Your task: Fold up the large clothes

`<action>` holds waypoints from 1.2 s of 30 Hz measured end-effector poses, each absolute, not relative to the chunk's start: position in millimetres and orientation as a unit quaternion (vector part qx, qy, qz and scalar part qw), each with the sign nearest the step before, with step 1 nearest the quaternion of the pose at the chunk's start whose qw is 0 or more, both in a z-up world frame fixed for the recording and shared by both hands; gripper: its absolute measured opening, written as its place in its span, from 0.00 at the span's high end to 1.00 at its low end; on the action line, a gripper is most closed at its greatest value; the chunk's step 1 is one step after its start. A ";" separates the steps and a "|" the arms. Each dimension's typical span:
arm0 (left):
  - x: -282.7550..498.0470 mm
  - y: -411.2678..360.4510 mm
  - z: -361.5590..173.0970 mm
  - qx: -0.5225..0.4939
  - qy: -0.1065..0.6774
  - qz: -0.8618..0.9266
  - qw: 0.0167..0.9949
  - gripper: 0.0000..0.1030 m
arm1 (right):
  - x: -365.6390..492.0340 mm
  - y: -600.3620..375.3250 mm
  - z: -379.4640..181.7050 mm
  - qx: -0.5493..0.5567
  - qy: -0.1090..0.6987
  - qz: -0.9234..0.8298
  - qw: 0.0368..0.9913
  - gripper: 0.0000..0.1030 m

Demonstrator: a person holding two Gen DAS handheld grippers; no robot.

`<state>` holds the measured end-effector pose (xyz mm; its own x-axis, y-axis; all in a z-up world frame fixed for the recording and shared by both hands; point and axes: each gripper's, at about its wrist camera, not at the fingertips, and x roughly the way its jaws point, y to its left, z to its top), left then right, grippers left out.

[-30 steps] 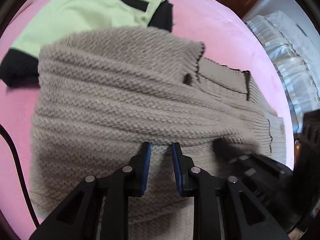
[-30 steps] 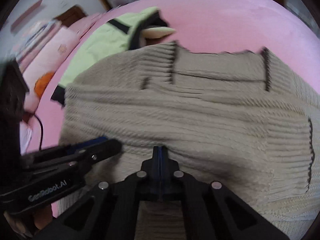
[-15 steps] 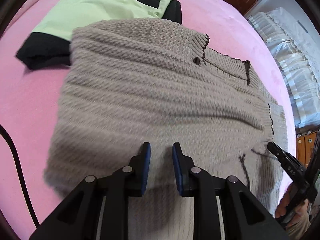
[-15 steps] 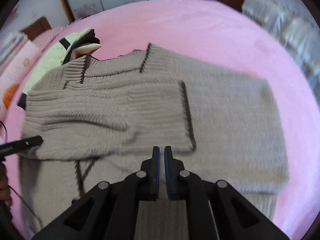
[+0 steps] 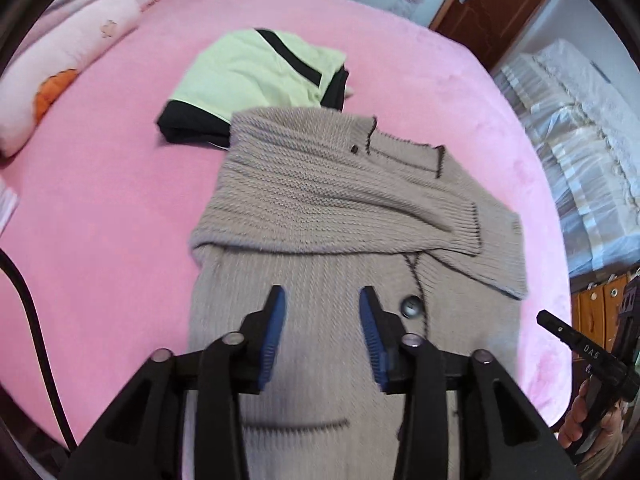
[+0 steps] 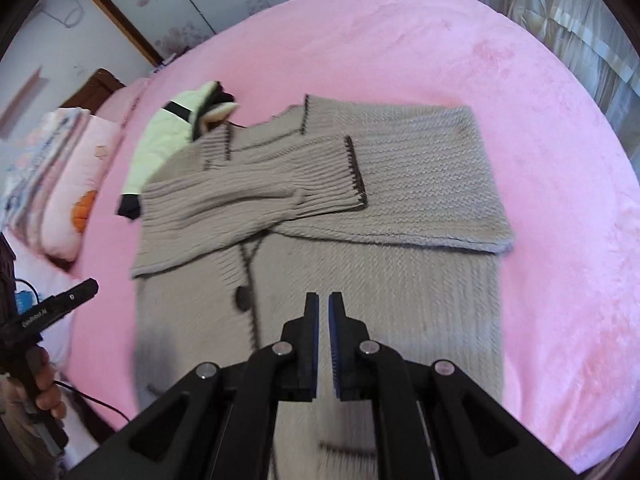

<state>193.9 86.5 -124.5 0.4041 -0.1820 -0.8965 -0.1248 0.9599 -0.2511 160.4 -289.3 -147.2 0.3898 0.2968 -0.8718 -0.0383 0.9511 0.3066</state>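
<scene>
A home bedroom: a bed under a pink plush blanket fills both views, with folded pink quilts stacked at its side, floral-patterned wardrobe doors behind it, a brown wooden door, and pale curtains.

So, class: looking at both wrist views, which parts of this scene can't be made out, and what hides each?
- Cardigan hem: both views, cut off by the bottom edge and covered by the left gripper and right gripper.
- Green and black garment: near edge under the cardigan's shoulder.
- Cardigan's lower front: blurred in both views.
- Pillow: cut off by the left view's rim.
</scene>
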 end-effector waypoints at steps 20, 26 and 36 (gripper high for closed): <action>194.3 118.7 -175.8 -0.278 0.541 -0.022 0.793 0.57 | 177.9 -246.8 -153.6 0.147 0.537 0.157 0.816 0.76; 238.9 110.0 -240.9 -0.304 0.540 -0.050 0.783 0.57 | 219.0 -215.1 -218.9 0.173 0.546 0.157 0.805 0.68; 282.2 120.7 -304.0 -0.388 0.519 -0.056 0.759 0.58 | 279.9 -195.1 -284.3 0.231 0.553 0.158 0.785 0.68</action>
